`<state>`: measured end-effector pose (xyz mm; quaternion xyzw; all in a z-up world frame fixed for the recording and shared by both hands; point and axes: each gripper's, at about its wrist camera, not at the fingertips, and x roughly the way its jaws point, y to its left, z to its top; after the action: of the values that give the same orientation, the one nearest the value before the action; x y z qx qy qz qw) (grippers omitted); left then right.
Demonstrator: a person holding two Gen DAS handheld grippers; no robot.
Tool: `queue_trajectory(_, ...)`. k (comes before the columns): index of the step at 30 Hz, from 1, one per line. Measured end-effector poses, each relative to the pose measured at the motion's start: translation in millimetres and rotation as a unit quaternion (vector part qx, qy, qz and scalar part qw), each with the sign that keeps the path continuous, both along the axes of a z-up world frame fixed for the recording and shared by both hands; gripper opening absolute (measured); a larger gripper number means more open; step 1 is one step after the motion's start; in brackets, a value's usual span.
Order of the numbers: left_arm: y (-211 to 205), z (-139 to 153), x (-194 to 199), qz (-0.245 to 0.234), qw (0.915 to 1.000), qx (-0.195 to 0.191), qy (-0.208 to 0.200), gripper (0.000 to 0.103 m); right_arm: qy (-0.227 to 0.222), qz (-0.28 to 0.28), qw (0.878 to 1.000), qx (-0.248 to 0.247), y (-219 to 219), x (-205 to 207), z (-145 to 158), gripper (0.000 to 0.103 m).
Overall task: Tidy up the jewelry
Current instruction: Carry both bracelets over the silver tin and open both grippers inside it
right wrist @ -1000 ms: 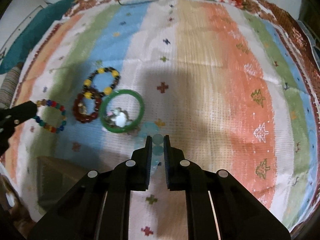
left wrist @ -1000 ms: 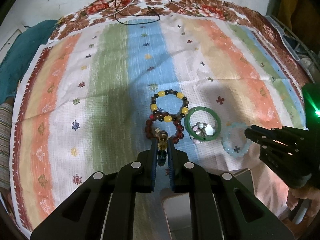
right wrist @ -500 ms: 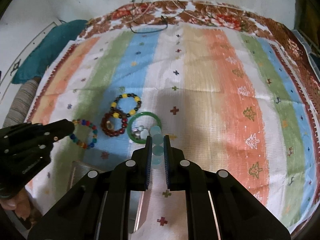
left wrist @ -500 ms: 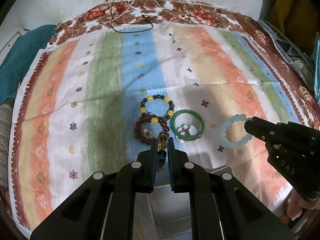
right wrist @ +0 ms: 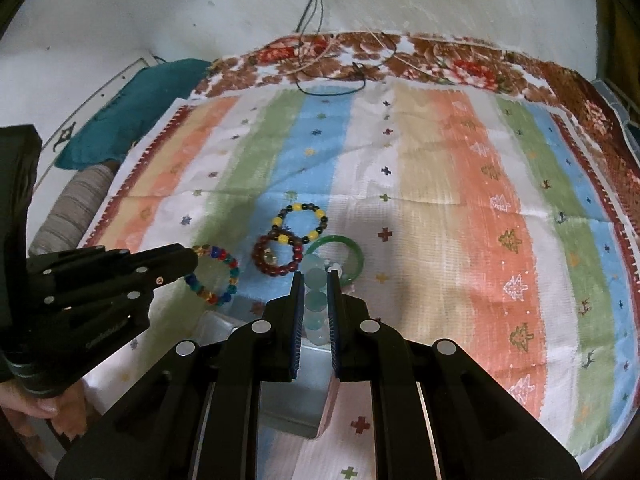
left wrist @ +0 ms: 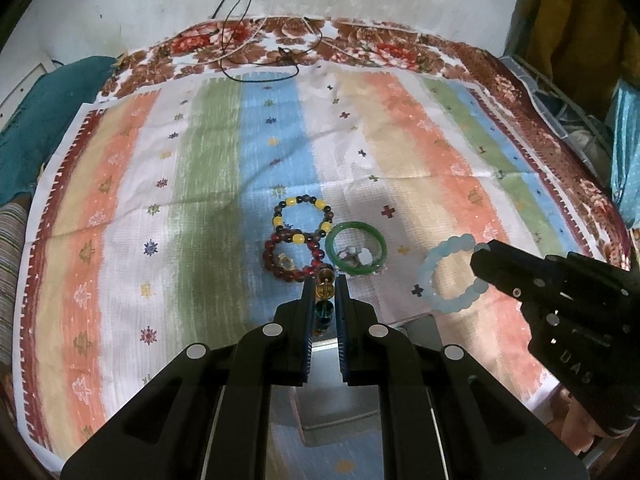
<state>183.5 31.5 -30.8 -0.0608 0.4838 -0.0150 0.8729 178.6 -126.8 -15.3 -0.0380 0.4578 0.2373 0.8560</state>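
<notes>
My left gripper (left wrist: 323, 280) is shut on a multicoloured bead bracelet (left wrist: 324, 289), which hangs as a ring in the right wrist view (right wrist: 216, 276). My right gripper (right wrist: 313, 276) is shut on a pale blue bead bracelet (right wrist: 314, 300), seen as a ring in the left wrist view (left wrist: 444, 276). Both are held above the striped cloth (left wrist: 200, 184). On the cloth lie a black-and-yellow bead bracelet (left wrist: 304, 216), a dark red bead bracelet (left wrist: 292, 258) and a green bangle (left wrist: 357, 252) with small pieces inside it.
A grey open box (left wrist: 332, 400) sits under the grippers at the near edge, also in the right wrist view (right wrist: 288, 396). Black cables (left wrist: 260, 60) lie at the far end by the wall. A teal cloth (left wrist: 36, 120) lies at the left.
Both grippers have lifted and drawn back toward the near edge with their bracelets. The pale blue bracelet has come off the cloth. The jewelry on the cloth has not moved.
</notes>
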Motion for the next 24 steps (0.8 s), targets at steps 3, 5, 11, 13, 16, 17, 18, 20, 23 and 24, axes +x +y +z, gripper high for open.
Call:
queue_trajectory(3, -2, 4, -8, -0.004, 1.0, -0.001, -0.006, 0.009, -0.004, 0.006, 1.0, -0.001, 0, -9, 2, 0.012)
queue_trajectory(5, -2, 5, -13, -0.006, 1.0, -0.003, -0.007, 0.009, -0.006, 0.01, 1.0, -0.002, 1, -15, 3, 0.012)
queue_trajectory(11, -6, 11, -32, -0.013, 0.9997, -0.001, -0.018, 0.009, -0.015, 0.023, 1.0, -0.008, 2, -35, 4, 0.012)
queue_trajectory(13, -8, 13, -39, -0.017, 0.9996, 0.003, -0.023, 0.01, -0.015, 0.028, 0.999, -0.009, 2, -41, 3, 0.012)
queue_trajectory(16, -9, 12, -45, -0.018, 0.9996, 0.005, -0.022, 0.009, -0.015, 0.033, 0.999, -0.011, 2, -51, 2, 0.012)
queue_trajectory(17, -9, 11, -47, -0.018, 0.9996, 0.005, -0.021, 0.009, -0.015, 0.034, 0.999, -0.011, 2, -53, 2, 0.012)
queue_trajectory(18, -9, 11, -48, -0.018, 0.9996, 0.005, -0.02, 0.009, -0.014, 0.036, 0.999, -0.01, 2, -56, 1, 0.012)
queue_trajectory(20, -9, 11, -52, -0.018, 0.9996, 0.005, -0.02, 0.01, -0.013, 0.038, 0.999, -0.011, 2, -60, 0, 0.012)
queue_trajectory(23, -9, 11, -55, -0.017, 0.9996, 0.004, -0.021, 0.009, -0.01, 0.039, 0.999, -0.011, 2, -64, -2, 0.012)
queue_trajectory(24, -9, 11, -58, -0.018, 0.9996, 0.004, -0.022, 0.01, -0.01, 0.039, 0.999, -0.011, 2, -65, -3, 0.012)
